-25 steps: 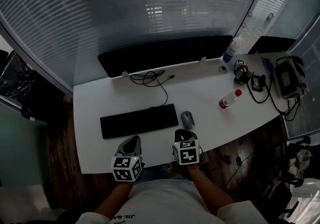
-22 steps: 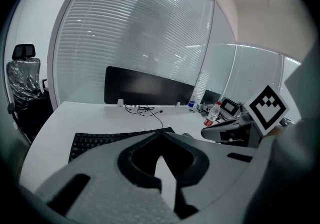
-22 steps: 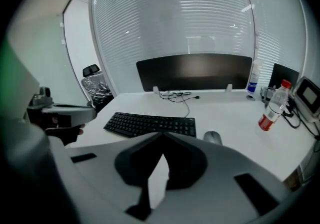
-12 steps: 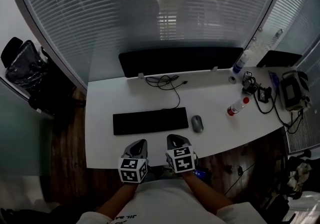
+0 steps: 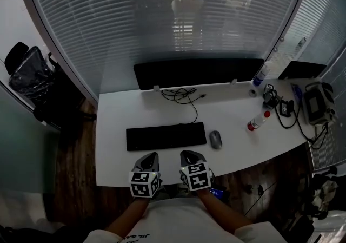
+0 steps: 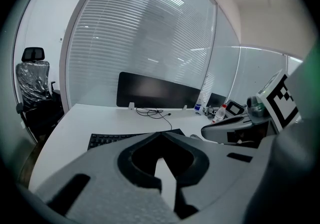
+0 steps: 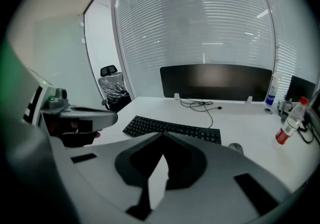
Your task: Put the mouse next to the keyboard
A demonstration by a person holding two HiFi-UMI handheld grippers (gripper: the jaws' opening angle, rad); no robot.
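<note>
The mouse (image 5: 215, 139) is found just beside the right end of the keyboard (image 5: 166, 136), mid-frame. The left gripper (image 5: 147, 158) and right gripper (image 5: 189, 156) are held below, jaws together and empty, presumably because the placing is finished.

Grey left gripper (image 5: 147, 157), grey right gripper (image 5: 188, 155), black-and-white marker cubes (image 5: 144, 184), white shirt (image 5: 181, 220)

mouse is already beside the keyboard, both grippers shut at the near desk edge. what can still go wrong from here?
1. The mouse lies just right of the keyboard. Another reach with the shut, empty right gripper could nudge it away.
2. The bottle stands further right, so a wide swing might tip it.
3. The loose cable behind the keyboard could snag the left gripper if it reaches over.
</note>
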